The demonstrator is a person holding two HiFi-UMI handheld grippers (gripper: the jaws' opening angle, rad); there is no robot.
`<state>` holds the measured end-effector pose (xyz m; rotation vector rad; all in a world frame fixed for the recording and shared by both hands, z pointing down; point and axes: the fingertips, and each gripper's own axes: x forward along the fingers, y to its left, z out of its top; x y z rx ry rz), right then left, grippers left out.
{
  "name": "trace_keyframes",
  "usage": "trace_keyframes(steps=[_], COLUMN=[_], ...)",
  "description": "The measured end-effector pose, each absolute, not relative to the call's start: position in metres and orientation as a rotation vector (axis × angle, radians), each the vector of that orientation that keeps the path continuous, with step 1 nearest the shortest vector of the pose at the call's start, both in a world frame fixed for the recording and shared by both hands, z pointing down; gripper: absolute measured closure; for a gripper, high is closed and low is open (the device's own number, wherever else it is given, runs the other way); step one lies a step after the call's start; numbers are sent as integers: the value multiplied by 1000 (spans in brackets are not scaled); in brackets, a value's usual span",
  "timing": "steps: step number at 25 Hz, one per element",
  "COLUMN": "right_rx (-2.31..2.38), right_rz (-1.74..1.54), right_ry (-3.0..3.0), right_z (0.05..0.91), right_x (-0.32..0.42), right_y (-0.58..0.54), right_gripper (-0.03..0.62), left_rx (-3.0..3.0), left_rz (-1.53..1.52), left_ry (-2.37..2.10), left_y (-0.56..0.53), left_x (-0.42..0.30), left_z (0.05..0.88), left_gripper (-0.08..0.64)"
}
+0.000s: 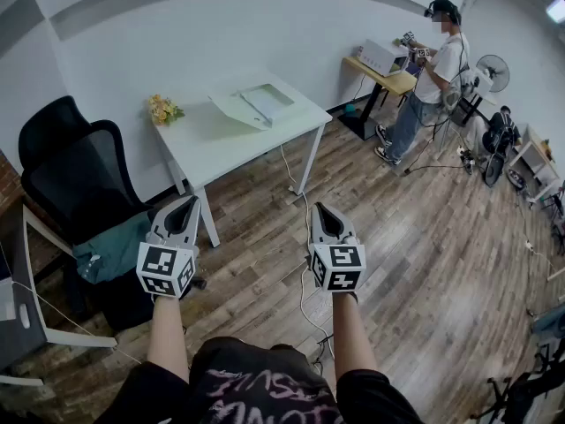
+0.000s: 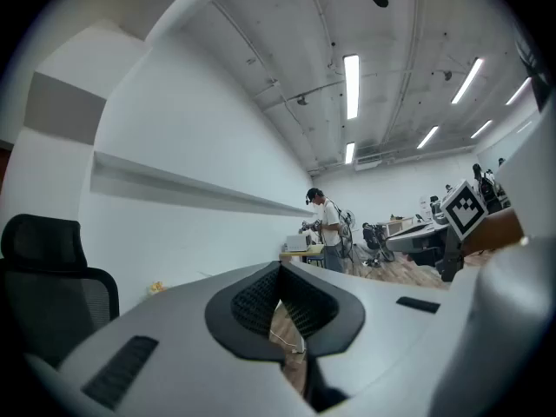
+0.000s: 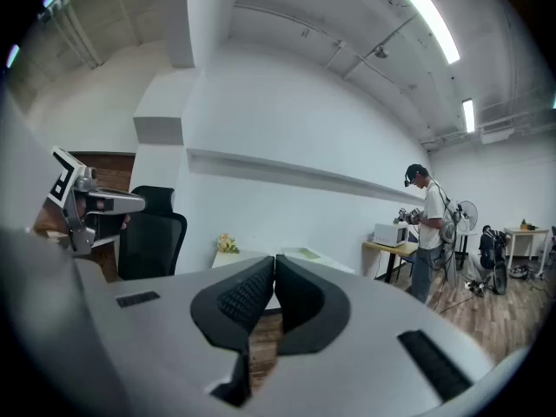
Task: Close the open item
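An open white box [image 1: 256, 104] lies on the white table [image 1: 221, 140] across the room, its lid folded back to the left. In the right gripper view the box [image 3: 301, 253] shows small, just above the jaws. My left gripper [image 1: 188, 203] and right gripper [image 1: 320, 210] are held side by side over the wooden floor, well short of the table. Both are shut with nothing between the jaws; the left gripper [image 2: 280, 272] and right gripper [image 3: 274, 263] show their pads pressed together.
Yellow flowers [image 1: 163, 109] sit at the table's left end. A black office chair [image 1: 75, 170] stands left of it. A white cable [image 1: 305, 237] runs over the floor between my grippers. A person [image 1: 437, 69] stands at a wooden desk [image 1: 388, 78] far right.
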<state>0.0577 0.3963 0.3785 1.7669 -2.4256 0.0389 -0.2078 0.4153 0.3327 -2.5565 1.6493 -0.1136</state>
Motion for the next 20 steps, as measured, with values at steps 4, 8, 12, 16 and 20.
trace_keyframes(steps=[4,8,12,16,20], right_rx=[1759,1766,1754,1743,1740], right_rz=[35,45,-3,-26,4], right_ry=[-2421,-2426,-2417,-2415,-2425], right_z=[381,379,373,373,378], right_x=[56,54,51,46,40], right_y=[399,398,398,402,403], right_gripper=[568,568,568,568,566], left_rx=[-2551,-2548,-2562,-2573,-2585], left_rz=[-120,-127,-128,-136,-122], left_ry=[1640,1625,1605,1602,1606], left_y=[416,415,415,415,416], left_x=[-207,-205,-203,-204,-211], left_z=[330,330,331,333,336], left_gripper=[548,548,548,548,548])
